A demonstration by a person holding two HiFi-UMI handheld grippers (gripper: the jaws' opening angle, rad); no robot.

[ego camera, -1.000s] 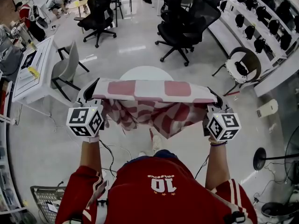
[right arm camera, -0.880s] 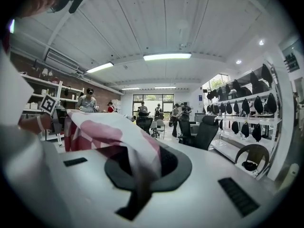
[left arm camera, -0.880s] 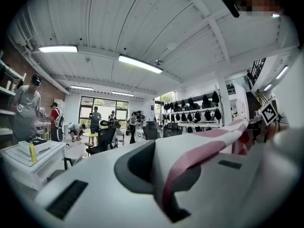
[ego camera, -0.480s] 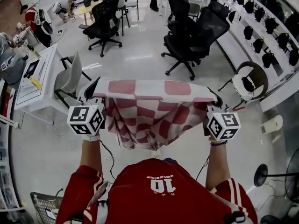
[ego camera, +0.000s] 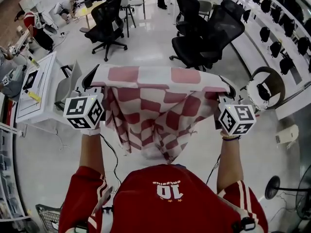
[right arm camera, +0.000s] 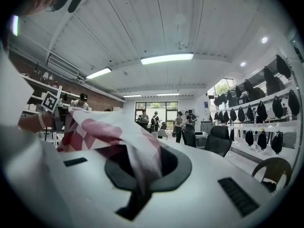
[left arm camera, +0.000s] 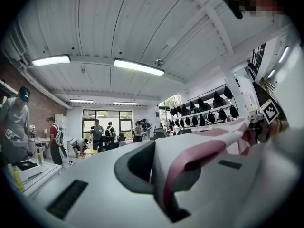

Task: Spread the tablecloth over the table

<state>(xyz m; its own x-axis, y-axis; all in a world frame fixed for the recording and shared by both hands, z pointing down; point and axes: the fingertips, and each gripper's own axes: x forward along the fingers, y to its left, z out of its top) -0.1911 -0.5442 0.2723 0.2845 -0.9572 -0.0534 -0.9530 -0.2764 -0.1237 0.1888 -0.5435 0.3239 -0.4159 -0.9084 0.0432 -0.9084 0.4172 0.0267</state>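
A red-and-white checked tablecloth (ego camera: 158, 89) is stretched level between my two grippers, and its loose part hangs down in folds in front of me. The left gripper (ego camera: 90, 79) is shut on the cloth's left corner, with its marker cube (ego camera: 82, 111) near my hand. On the right corner the right gripper (ego camera: 227, 89) is shut too. In the left gripper view the cloth (left arm camera: 190, 151) runs out of the shut jaws toward the right. The cloth (right arm camera: 111, 132) in the right gripper view drapes away to the left. No table shows beneath the cloth.
Black office chairs (ego camera: 109, 18) (ego camera: 204, 38) stand ahead on the glossy floor. A white desk (ego camera: 34, 89) and a grey chair (ego camera: 73, 81) are at the left, a round brown chair (ego camera: 262, 89) at the right. Wall shelves (ego camera: 277, 28) hold dark headgear. People stand at the far end (left arm camera: 102, 132).
Both grippers have moved forward and a little up with the cloth stretched between them. The round white table seen a second ago is now out of sight behind the cloth.
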